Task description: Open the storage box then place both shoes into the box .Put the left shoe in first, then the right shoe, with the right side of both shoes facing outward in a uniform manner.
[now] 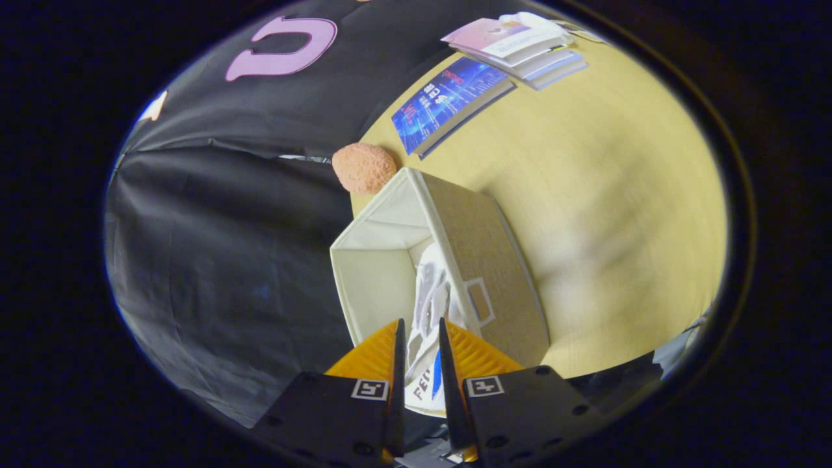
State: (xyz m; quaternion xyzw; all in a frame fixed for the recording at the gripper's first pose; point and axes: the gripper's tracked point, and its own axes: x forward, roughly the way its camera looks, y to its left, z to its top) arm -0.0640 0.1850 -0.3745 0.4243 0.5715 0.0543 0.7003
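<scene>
The storage box (374, 279) stands open on the wooden table, cream fabric inside, with a brown outer wall (484, 240) that bears a small framed label pocket. A white shoe (432, 292) with blue and dark markings reaches down into the box along the inside of that brown wall. My gripper (419, 325) is above the box's near rim, and its orange fingers (370, 354) stand close together with the shoe's near end pinched between them. The far end of the shoe is inside the box. The left half of the box's inside is bare.
An orange spongy ball (364, 168) lies just beyond the box's far corner. Farther along the yellow table (617, 195) lie a blue book (448, 104) and a stack of books (520, 45). The black cloth wall hangs close behind the box.
</scene>
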